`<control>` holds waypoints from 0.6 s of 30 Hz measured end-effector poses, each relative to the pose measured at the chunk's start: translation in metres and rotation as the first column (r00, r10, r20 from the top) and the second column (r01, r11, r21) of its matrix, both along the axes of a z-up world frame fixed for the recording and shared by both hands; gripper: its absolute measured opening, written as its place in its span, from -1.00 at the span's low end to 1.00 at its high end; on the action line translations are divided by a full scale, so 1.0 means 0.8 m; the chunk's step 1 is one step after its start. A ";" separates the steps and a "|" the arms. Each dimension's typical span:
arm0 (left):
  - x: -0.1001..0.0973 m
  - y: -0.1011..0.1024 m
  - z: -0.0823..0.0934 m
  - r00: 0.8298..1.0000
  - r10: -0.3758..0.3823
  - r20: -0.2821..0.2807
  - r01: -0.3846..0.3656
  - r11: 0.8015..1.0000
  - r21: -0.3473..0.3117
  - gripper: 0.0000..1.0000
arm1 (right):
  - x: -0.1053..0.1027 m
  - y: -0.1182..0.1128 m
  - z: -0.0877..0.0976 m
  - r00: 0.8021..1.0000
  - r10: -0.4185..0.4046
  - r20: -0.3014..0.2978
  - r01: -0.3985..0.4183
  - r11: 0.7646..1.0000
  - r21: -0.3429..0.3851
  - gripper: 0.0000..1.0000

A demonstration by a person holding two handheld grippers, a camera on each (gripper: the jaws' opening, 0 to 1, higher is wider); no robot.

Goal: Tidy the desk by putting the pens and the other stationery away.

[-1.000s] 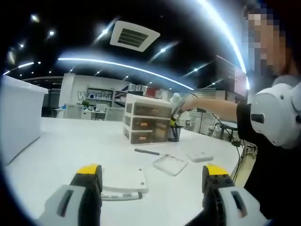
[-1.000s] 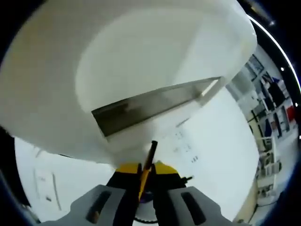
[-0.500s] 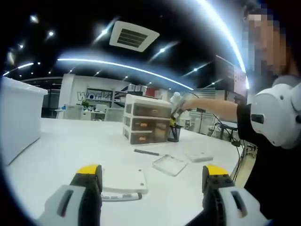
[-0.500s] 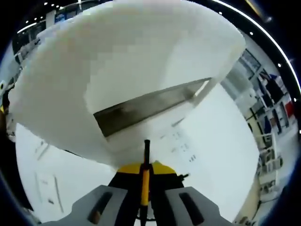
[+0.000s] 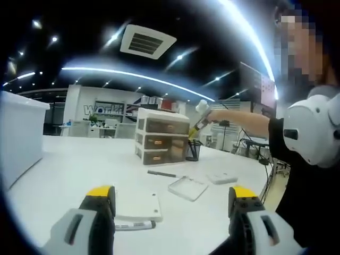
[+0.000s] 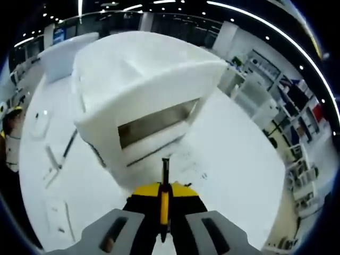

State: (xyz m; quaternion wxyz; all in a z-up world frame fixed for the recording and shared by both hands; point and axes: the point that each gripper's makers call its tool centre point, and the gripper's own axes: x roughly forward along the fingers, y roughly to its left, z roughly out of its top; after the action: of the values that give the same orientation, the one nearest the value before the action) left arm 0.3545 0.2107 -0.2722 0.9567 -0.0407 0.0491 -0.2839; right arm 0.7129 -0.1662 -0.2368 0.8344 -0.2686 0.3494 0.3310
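The desk point(image 5: 79, 164) is a smooth white surface with a soft sheen. Toward its far edge the drawer unit point(image 5: 161, 136) looks like matt white plastic with translucent smoky drawer fronts. The tray point(image 5: 187, 187) near the middle looks like clear glossy plastic. The pen point(image 6: 164, 199) has a glossy yellow-and-black barrel.

Dark ceiling point(image 5: 79, 21) (lit strips, 1 vent point(image 5: 147, 41)) over white shelving point(image 6: 297, 122).

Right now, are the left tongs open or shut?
Open. In the left gripper view the left tongs show two yellow-tipped jaws standing wide apart, nothing between them; the white pad and marker lie on the desk beyond.
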 end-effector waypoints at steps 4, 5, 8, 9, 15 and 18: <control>-0.001 -0.007 0.003 1.000 -0.016 0.006 0.016 1.000 0.002 0.73 | -0.005 -0.012 0.014 0.999 -0.023 0.027 0.023 0.999 0.025 -0.93; -0.001 -0.008 0.004 1.000 -0.020 0.007 0.020 1.000 0.002 0.73 | -0.006 -0.016 0.018 0.999 -0.029 0.037 0.028 0.999 0.030 -0.94; -0.001 -0.013 0.004 0.999 -0.032 0.009 0.032 0.999 0.006 0.73 | -0.009 -0.025 0.030 0.997 -0.042 0.060 0.039 0.998 0.053 -0.94; -0.001 -0.015 0.005 0.999 -0.038 0.010 0.038 0.999 0.007 0.73 | -0.008 -0.028 0.034 0.996 -0.048 0.069 0.044 0.997 0.065 -0.94; -0.001 -0.022 0.008 0.998 -0.062 0.015 0.062 0.998 0.010 0.73 | -0.006 -0.045 0.061 0.990 -0.075 0.119 0.057 0.987 0.147 -0.94; -0.003 -0.025 0.009 0.997 -0.073 0.015 0.073 0.997 0.013 0.73 | -0.005 -0.053 0.078 0.982 -0.106 0.155 0.070 0.972 0.223 -0.94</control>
State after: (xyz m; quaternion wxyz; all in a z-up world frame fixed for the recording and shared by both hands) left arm 0.3525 0.1903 -0.2652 0.9463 -0.0309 0.0448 -0.3186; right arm 0.7087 -0.2086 -0.1743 0.8987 -0.1867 0.2524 0.3063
